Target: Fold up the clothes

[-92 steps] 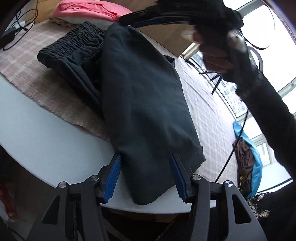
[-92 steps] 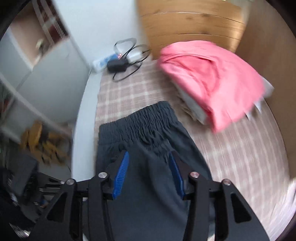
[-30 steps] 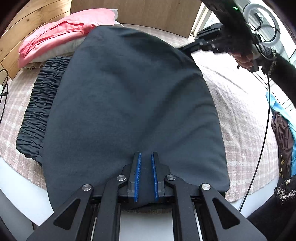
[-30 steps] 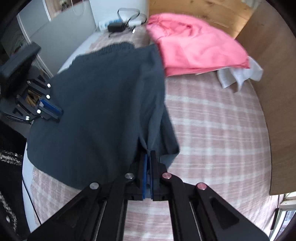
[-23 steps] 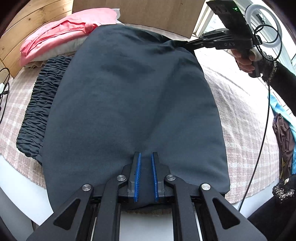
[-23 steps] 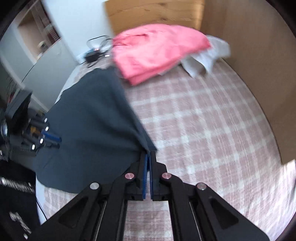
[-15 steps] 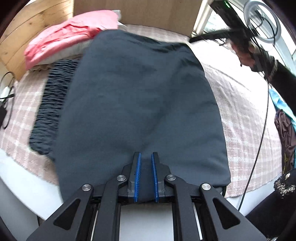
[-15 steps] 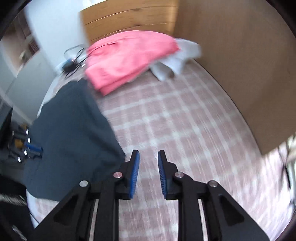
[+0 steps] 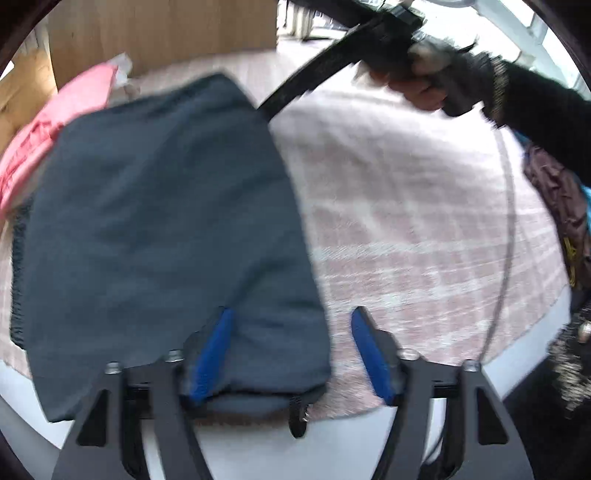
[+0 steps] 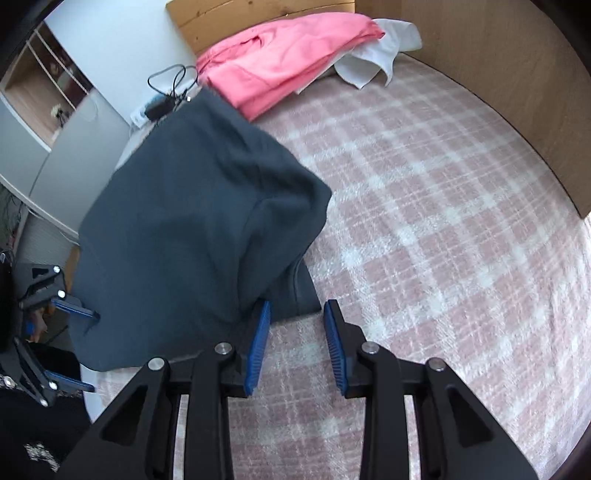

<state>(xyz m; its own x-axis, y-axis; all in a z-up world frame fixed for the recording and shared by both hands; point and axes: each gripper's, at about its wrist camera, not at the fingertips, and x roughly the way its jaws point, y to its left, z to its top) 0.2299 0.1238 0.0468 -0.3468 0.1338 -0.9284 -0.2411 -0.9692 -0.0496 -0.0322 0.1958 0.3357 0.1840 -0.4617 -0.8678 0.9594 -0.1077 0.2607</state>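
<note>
A pair of dark grey trousers (image 9: pixel 159 229) lies folded over on the pink checked cloth (image 9: pixel 406 206); it also shows in the right wrist view (image 10: pixel 184 229). My left gripper (image 9: pixel 291 350) is open at the trousers' near edge, its left finger over the fabric and the right finger over the cloth. My right gripper (image 10: pixel 295 339) is open just off the folded corner, holding nothing. The right gripper's body shows in the left wrist view (image 9: pixel 332 62), held by a hand. The left gripper also shows in the right wrist view (image 10: pixel 74 332), its jaws apart.
A folded pink garment (image 10: pixel 288 51) with a white one (image 10: pixel 376 55) lies at the far end by the wooden headboard (image 10: pixel 236 14). A charger and cables (image 10: pixel 162 99) sit at the cloth's edge. A wooden wall (image 10: pixel 517 85) bounds the right side.
Both grippers have let go of the trousers and opened. The trousers' lifted end has dropped onto the rest of the garment. Both grippers have drawn back a little.
</note>
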